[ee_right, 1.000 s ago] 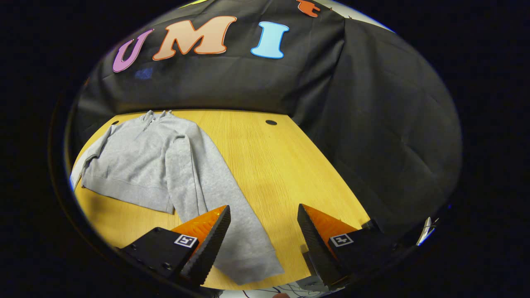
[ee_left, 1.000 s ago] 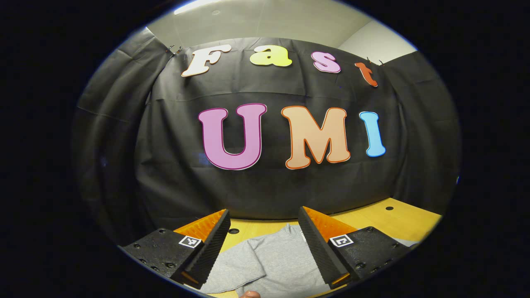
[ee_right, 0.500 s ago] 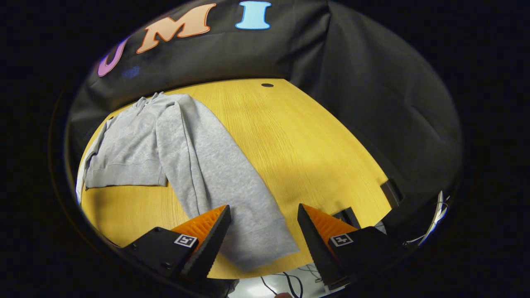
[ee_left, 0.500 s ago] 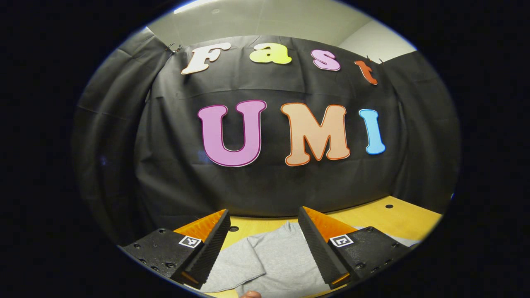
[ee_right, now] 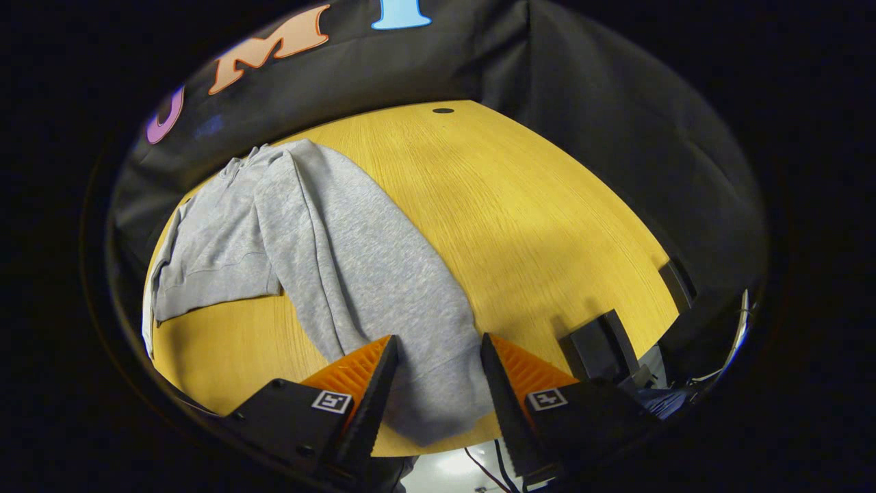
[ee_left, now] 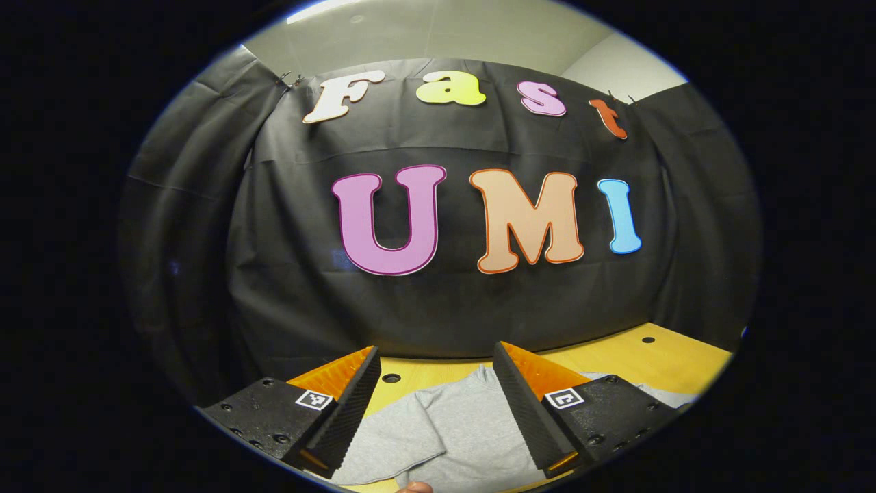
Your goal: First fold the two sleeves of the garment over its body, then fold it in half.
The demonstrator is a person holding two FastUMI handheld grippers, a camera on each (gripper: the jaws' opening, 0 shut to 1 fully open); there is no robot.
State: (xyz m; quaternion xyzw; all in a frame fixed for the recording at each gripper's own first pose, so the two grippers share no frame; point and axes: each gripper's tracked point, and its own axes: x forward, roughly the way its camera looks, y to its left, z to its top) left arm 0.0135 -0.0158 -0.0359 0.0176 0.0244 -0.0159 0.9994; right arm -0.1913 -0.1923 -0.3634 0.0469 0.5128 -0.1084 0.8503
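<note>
In the left gripper view, the left gripper [ee_left: 436, 383] is held level, facing the booth's black cloth wall [ee_left: 438, 301], with its two fingers spread wide and nothing between them. Below and beyond the fingertips lies the grey garment [ee_left: 452, 431], flat on the yellow wooden table [ee_left: 616, 356]; its collar end points toward the wall. A round hole [ee_left: 391, 378] in the table sits just beyond the garment, near the wall, and a second hole [ee_left: 647, 339] lies well off to the garment's right. A fingertip [ee_left: 414, 487] of the person shows on the near side of the garment.

In the right gripper view, the right gripper [ee_right: 435, 373] hangs over the cuff end of the garment's long sleeve [ee_right: 383, 274], its fingers part open, one on each side of the sleeve; whether they touch the cloth I cannot tell. The sleeve runs from the garment's shoulder [ee_right: 274, 164] down toward the near table edge. The garment's body [ee_right: 212, 239] lies just beside the sleeve. A dark block [ee_right: 602, 346] stands on the table near the sleeve's cuff.
</note>
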